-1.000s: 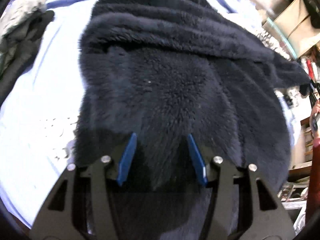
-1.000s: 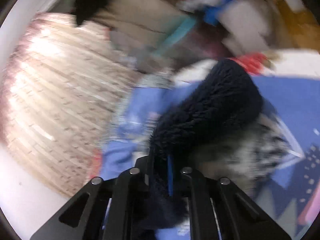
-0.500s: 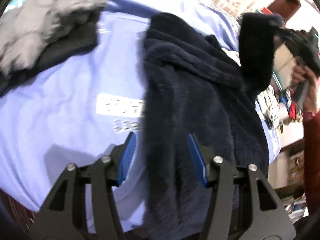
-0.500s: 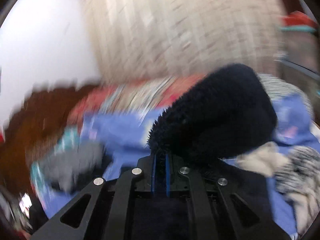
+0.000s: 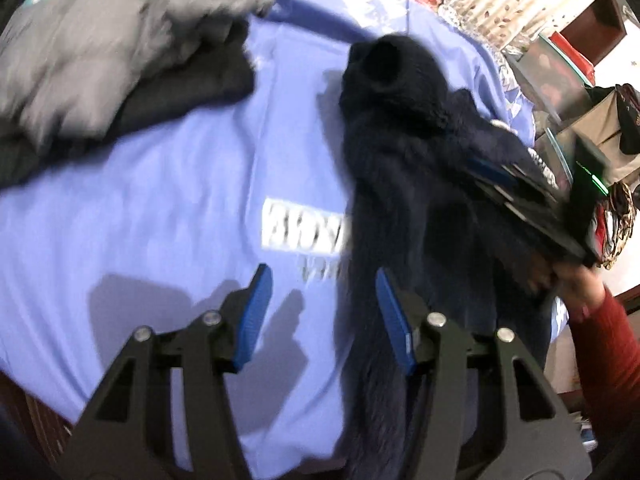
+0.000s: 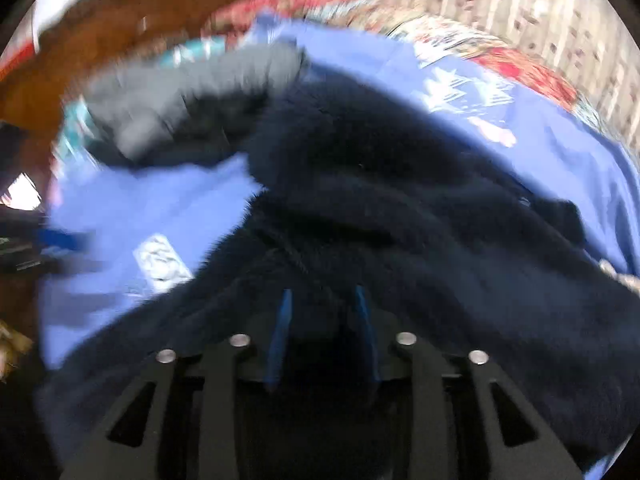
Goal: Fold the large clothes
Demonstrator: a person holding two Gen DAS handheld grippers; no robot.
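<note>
In the left wrist view, the left gripper [image 5: 320, 312] is being held half open and empty over the blue sheet [image 5: 160, 208], with the dark fleece garment [image 5: 404, 152] lying just beside its right finger. In the right wrist view, the right gripper [image 6: 322, 332] is being held over the garment [image 6: 400, 208], its jaws having just been opening; fleece is lying between them, unpinched.

Bed [image 5: 168, 208] w/ periwinkle-blue sheet, white printed block + smaller print near its middle. Directly on it: dark navy fleece garment [image 5: 404, 168], fuzzy, lying in a long bunched strip on the right side, sleeve opening toward far end. Far left: pile of grey clothes [image 5: 104, 40] over a darker item, well apart from the fleece. Patterned red/teal bedding [image 6: 532, 64] shows past sheet's far edge.
</note>
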